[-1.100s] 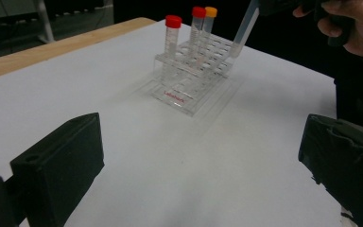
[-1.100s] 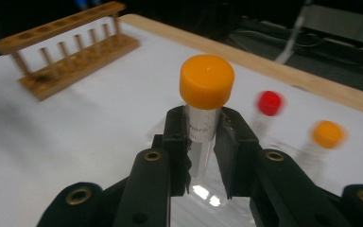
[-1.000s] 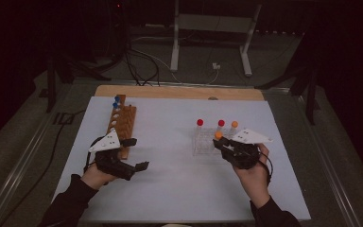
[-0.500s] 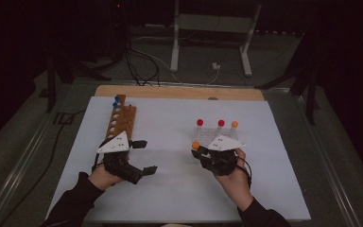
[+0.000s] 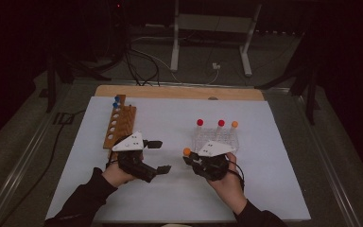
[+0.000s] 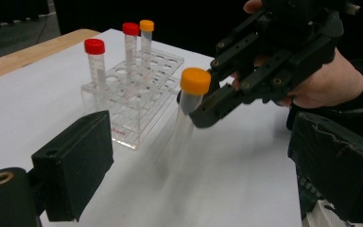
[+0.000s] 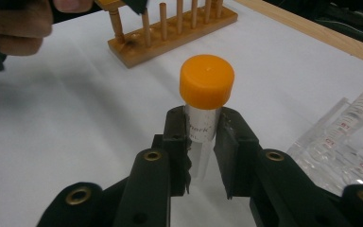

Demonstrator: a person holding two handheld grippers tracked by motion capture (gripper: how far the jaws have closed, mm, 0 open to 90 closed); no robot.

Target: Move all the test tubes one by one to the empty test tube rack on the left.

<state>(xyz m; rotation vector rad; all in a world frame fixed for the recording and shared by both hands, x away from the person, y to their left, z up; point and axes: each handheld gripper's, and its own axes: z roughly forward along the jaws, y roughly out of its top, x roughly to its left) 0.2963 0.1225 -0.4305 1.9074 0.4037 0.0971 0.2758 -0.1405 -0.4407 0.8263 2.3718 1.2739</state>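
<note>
Both hands have drawn toward the middle of the high view since a second ago. Right gripper (image 5: 192, 160) sits lower centre of that view, jaws clamped on the clear plastic tube with an orange cap (image 7: 203, 104) just under the cap, tube clear of the transparent rack (image 5: 216, 138) behind it. Left gripper (image 5: 159, 155), left of centre, has just narrowed its jaws slightly; they stand wide with nothing between them. Wooden peg rack (image 5: 119, 123) lies upper left on the white table sheet (image 5: 274, 179).

High view overhead, facing forward; gripper views close; all share white table (image 5: 274, 189).
</note>
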